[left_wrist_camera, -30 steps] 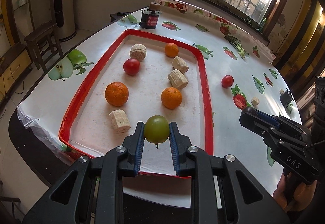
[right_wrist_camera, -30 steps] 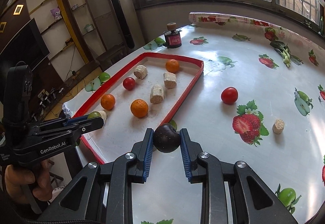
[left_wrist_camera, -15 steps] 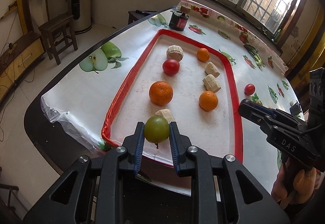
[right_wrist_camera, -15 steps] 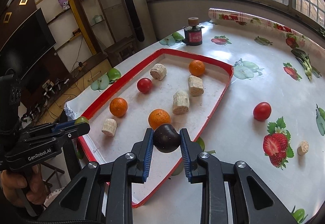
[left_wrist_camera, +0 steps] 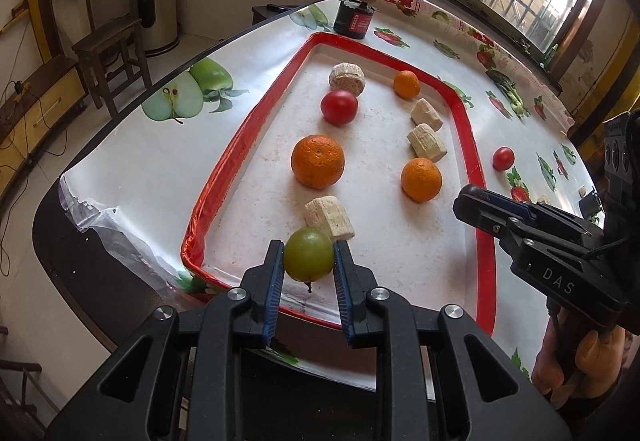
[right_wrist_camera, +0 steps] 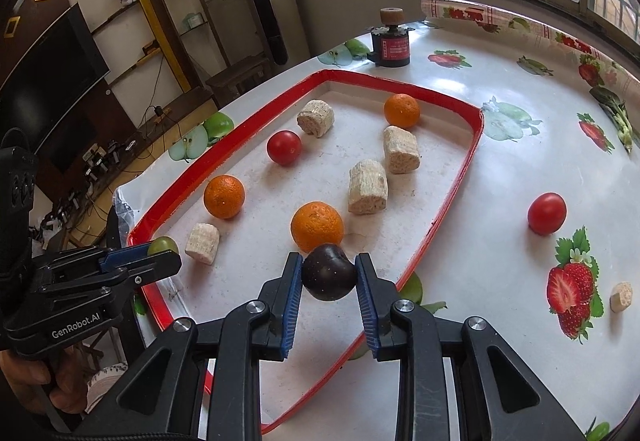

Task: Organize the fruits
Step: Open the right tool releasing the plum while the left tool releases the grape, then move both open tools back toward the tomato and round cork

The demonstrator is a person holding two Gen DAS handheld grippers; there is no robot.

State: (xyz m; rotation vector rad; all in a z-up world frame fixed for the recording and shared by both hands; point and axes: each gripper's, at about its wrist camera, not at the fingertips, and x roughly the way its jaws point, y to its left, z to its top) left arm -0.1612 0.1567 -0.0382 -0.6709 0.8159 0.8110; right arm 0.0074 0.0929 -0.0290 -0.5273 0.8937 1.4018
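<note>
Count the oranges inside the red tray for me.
3: one near the far end, one by the tray's left rim, one just beyond the dark fruit. None seem hidden.

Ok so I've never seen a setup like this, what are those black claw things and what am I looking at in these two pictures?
No robot here: a person holds a hand-operated claw in each hand, and a camera on each looks along its fingers. One picture comes from the left claw, shut on a green fruit. The other comes from the right claw, shut on a dark plum-like fruit. Both hover over a red-rimmed tray holding three oranges, a red tomato and four pale chunks. Another tomato and a small chunk lie outside on the fruit-printed tablecloth.
</note>
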